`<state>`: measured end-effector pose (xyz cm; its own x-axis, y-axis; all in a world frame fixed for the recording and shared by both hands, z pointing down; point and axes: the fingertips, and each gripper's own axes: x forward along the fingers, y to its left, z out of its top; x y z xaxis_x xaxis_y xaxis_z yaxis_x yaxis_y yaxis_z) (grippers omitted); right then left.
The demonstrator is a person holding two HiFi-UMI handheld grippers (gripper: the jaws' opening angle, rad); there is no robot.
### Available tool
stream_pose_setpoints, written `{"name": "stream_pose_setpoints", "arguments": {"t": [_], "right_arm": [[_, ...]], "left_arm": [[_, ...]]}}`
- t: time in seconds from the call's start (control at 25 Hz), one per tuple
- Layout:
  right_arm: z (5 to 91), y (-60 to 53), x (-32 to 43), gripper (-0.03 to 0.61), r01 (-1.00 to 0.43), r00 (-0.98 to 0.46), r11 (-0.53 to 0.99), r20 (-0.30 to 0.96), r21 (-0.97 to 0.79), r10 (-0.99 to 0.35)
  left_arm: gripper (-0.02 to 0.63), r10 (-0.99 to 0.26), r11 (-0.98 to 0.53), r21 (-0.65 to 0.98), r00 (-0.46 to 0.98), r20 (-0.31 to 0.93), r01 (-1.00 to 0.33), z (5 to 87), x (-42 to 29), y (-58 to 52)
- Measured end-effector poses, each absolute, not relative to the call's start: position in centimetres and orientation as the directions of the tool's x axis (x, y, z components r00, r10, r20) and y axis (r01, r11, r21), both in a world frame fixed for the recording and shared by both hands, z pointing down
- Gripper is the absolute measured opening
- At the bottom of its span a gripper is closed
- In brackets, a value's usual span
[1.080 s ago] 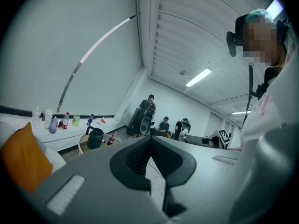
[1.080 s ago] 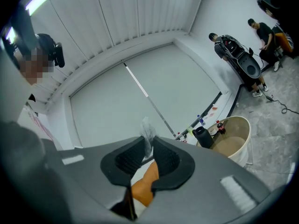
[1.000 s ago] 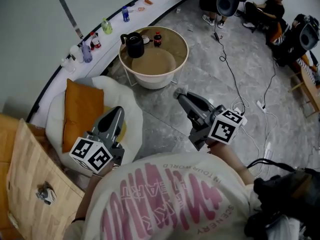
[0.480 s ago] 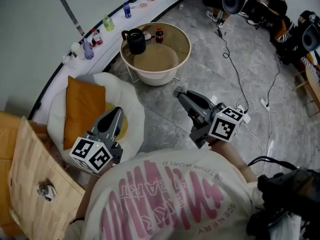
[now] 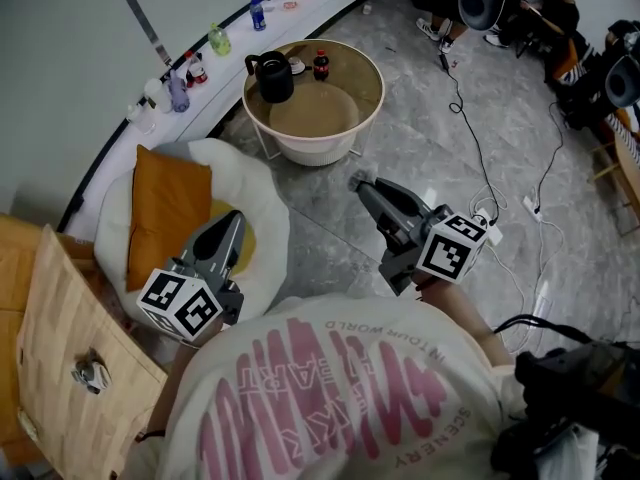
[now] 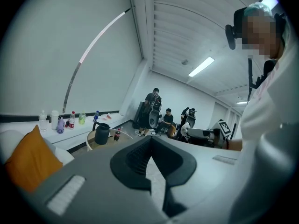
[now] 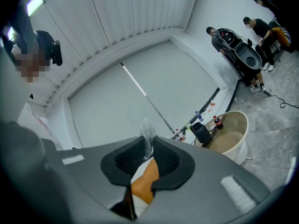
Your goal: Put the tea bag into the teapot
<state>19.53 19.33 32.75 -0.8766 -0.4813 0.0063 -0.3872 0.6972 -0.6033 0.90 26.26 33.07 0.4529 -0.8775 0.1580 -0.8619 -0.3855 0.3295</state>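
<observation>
A black teapot (image 5: 271, 78) stands at the back left of a round cream table (image 5: 368, 113), far ahead of both grippers. My right gripper (image 5: 358, 182) is held over the grey floor and points at the table. It is shut on a pale, crinkled tea bag (image 7: 147, 129), whose top sticks out above the pads. The teapot (image 7: 202, 132) shows small to the right of those jaws. My left gripper (image 5: 233, 220) hovers over a white beanbag, its jaws shut with nothing between them. In the left gripper view the teapot (image 6: 102, 133) is far off to the left.
A cola bottle (image 5: 321, 65) and a small dish share the table. A white beanbag with an orange cushion (image 5: 165, 213) lies left. Bottles line the wall ledge (image 5: 180, 86). Cables (image 5: 470, 138) cross the floor at right. People sit at the back right (image 5: 560, 8). A cardboard box (image 5: 70, 338) is near left.
The head view has drifted a little, so the table and teapot sit slightly higher and further right. Both grippers keep their places, and the right one still holds the tea bag.
</observation>
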Motion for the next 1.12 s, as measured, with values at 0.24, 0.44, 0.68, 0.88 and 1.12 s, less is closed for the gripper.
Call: {"name": "stream_pose_setpoints", "arguments": {"t": [0.24,0.44,0.68,0.88,1.12], "right_arm": [[33.2,19.0,20.6,0.058,-0.398,-0.865,0.672,0.01,-0.625,-0.502],[33.3,18.9,20.8,0.058,-0.385,-0.86,0.66,-0.01,-0.645,-0.511],[32.2,18.8,20.3,0.058,-0.391,-0.865,0.687,-0.012,-0.613,-0.502],[32.7,18.8,19.2,0.058,-0.39,-0.87,0.679,0.007,-0.622,-0.493],[34.3,17.6,18.3,0.058,-0.414,-0.863,0.655,0.044,-0.632,-0.503]], "left_arm": [[0.015,-0.864,-0.406,0.311,0.472,0.177,-0.859,32.4,1.9,25.8],[0.015,-0.877,-0.389,0.324,0.454,0.156,-0.862,32.0,1.1,25.3],[0.015,-0.889,-0.397,0.295,0.444,0.111,-0.869,30.4,0.4,24.3],[0.015,-0.884,-0.407,0.294,0.454,0.11,-0.865,30.3,0.2,23.9],[0.015,-0.883,-0.381,0.321,0.444,0.151,-0.867,33.2,-1.7,23.0]]}}
